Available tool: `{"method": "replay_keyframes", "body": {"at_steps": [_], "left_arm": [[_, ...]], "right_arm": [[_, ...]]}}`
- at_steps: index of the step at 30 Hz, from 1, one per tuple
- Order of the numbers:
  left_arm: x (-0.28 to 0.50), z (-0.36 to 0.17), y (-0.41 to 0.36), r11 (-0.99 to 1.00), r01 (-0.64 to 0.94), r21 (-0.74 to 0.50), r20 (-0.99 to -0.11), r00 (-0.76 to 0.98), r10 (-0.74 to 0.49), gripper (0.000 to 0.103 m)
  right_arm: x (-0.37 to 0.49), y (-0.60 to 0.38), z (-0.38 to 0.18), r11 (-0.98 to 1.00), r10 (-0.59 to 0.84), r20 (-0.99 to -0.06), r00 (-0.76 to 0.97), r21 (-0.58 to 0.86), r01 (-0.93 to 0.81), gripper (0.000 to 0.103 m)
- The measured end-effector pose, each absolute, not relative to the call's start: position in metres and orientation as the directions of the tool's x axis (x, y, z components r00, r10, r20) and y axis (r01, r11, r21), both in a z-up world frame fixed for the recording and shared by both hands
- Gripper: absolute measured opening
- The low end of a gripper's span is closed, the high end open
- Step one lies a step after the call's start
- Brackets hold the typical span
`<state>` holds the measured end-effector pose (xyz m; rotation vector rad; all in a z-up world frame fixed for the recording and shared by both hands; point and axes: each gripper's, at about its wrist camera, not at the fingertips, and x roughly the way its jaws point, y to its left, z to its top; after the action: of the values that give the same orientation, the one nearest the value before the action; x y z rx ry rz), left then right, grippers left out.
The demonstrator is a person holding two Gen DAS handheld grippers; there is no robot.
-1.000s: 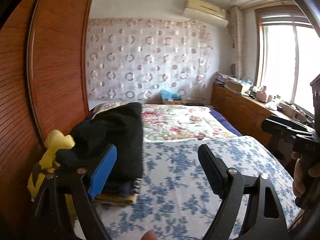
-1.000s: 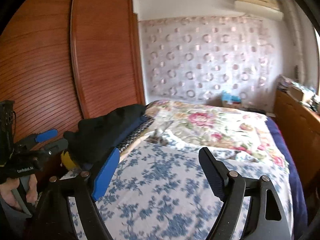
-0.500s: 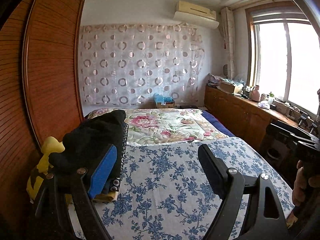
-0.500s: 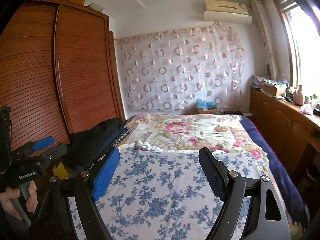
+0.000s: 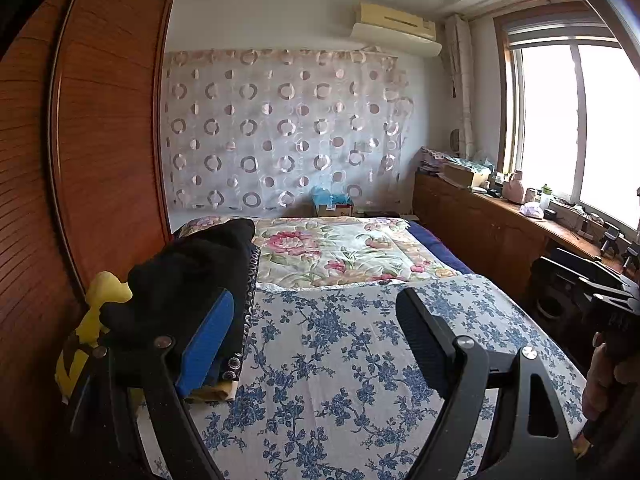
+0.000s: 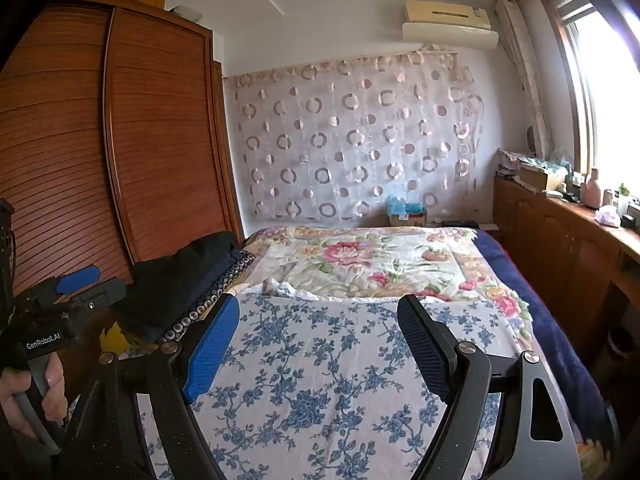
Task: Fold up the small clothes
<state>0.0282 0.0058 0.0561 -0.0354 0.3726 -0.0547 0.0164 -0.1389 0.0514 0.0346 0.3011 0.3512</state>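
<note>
A stack of dark clothes (image 5: pixel 192 272) lies along the left edge of the bed, black garment on top, a patterned trim and a yellow piece (image 5: pixel 216 390) under it. In the right wrist view the same stack (image 6: pixel 180 280) sits left of the gripper. My left gripper (image 5: pixel 316 296) hovers open over the blue-flowered sheet (image 5: pixel 340 360) with nothing between its fingers, its left pad close beside the stack. My right gripper (image 6: pixel 319 300) is also open and empty above the sheet (image 6: pixel 320 360). No garment is spread on the sheet.
A yellow plush toy (image 5: pixel 100 296) sits between the stack and the brown wardrobe (image 5: pixel 100 140). A rose-patterned quilt (image 5: pixel 340 248) covers the far half of the bed. A cluttered wooden cabinet (image 5: pixel 480 224) runs under the window on the right. A hand (image 6: pixel 28 392) grips the left tool's handle.
Both views have drawn back from the bed and swung right, showing more of the room. The left view has held still for the last half second. Both grippers stayed open and empty.
</note>
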Motion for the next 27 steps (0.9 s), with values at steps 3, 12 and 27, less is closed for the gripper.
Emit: {"method": "replay_keyframes", "body": {"at_steps": [3, 12, 27], "left_arm": [[0.028, 0.056, 0.006, 0.998, 0.046, -0.044, -0.362, 0.930, -0.059, 0.084], [0.028, 0.056, 0.008, 0.998, 0.045, -0.046, -0.361, 0.931, -0.058, 0.084], [0.028, 0.056, 0.008, 0.998, 0.045, -0.045, -0.361, 0.931, -0.058, 0.084]], "right_arm": [[0.019, -0.139, 0.056, 0.939, 0.342, -0.284, 0.896, 0.086, -0.332, 0.083], [0.028, -0.149, 0.056, 0.939, 0.343, -0.289, 0.894, 0.082, -0.333, 0.083], [0.027, -0.157, 0.057, 0.938, 0.346, -0.290, 0.892, 0.081, -0.338, 0.083]]}}
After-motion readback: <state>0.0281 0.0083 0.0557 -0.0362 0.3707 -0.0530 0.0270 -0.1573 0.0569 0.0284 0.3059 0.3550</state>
